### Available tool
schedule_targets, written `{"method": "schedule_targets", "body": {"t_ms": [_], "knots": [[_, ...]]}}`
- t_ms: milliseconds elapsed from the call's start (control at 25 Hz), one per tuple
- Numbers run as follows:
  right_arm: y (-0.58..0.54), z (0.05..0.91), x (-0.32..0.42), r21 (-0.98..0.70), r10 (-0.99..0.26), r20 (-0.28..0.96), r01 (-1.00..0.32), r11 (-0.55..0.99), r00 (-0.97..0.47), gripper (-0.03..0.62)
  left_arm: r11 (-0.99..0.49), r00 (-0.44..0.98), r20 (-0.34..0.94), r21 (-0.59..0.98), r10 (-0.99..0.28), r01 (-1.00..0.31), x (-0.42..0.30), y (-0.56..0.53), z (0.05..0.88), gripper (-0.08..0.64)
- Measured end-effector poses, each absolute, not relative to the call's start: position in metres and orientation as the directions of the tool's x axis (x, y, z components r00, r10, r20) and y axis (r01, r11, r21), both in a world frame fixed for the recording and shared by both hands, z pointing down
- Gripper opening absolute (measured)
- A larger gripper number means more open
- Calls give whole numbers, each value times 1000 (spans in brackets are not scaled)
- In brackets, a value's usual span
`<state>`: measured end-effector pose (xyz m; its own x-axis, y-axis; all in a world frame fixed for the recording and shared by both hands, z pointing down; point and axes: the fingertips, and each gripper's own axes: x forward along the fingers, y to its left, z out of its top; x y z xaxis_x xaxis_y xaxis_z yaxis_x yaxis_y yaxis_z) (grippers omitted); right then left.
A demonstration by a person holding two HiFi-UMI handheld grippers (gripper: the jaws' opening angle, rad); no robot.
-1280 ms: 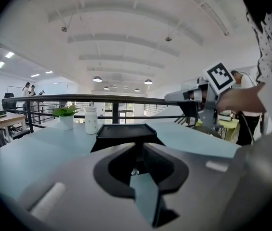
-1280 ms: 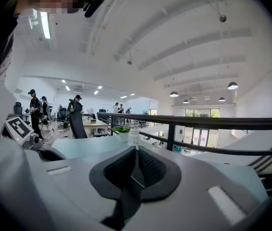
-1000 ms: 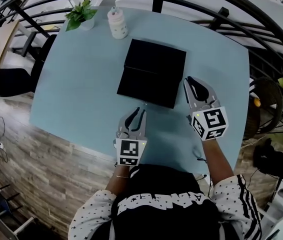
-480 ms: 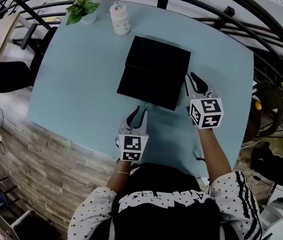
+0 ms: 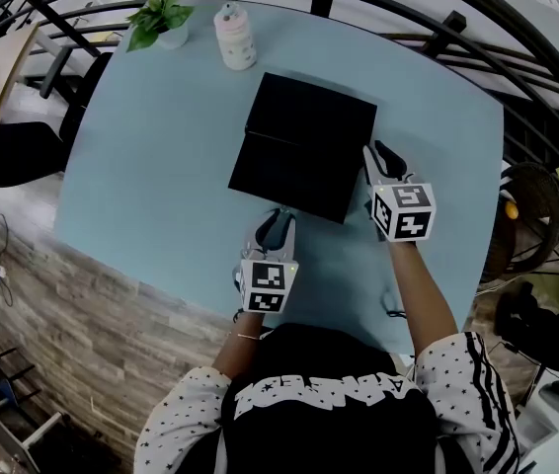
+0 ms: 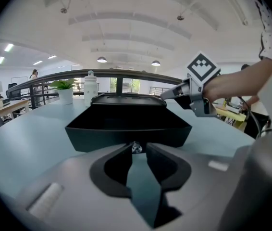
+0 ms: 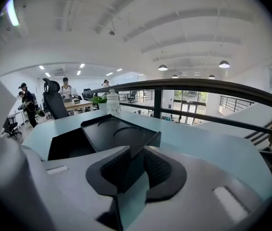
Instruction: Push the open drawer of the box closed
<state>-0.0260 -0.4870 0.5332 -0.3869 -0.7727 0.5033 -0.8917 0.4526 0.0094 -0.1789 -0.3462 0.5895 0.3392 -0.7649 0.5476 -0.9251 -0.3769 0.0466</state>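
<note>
A black box (image 5: 317, 117) lies mid-table with its drawer (image 5: 284, 178) pulled out toward me. In the left gripper view the drawer's front wall (image 6: 129, 134) fills the middle, with a small round knob (image 6: 136, 147) right at my left gripper's (image 6: 137, 149) tips; the jaws stand nearly together with nothing held. From above, the left gripper (image 5: 276, 225) is at the drawer's front edge. My right gripper (image 5: 382, 156), jaws close together and empty, sits beside the box's right side. Its own view shows the right gripper (image 7: 134, 154) and, just beyond it, the box lid's corner (image 7: 153, 137).
A white bottle (image 5: 234, 36) and a potted plant (image 5: 161, 20) stand at the light blue table's (image 5: 151, 166) far left. A dark railing (image 5: 438, 23) curves behind the table. The right gripper view shows an office chair (image 7: 54, 100) and people at far desks.
The left gripper has moved forward up to the drawer's front. The right gripper has moved forward along the box's right side. The drawer looks as far out as before.
</note>
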Motion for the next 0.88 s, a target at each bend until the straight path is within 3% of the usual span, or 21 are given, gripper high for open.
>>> {"method": "schedule_targets", "body": {"t_ms": [880], "knots": [[-491,539,-37,-41,-754,513,-890,455,-409,63,-333,276,595,16,-754,-943,-183,-358,599,0]]}}
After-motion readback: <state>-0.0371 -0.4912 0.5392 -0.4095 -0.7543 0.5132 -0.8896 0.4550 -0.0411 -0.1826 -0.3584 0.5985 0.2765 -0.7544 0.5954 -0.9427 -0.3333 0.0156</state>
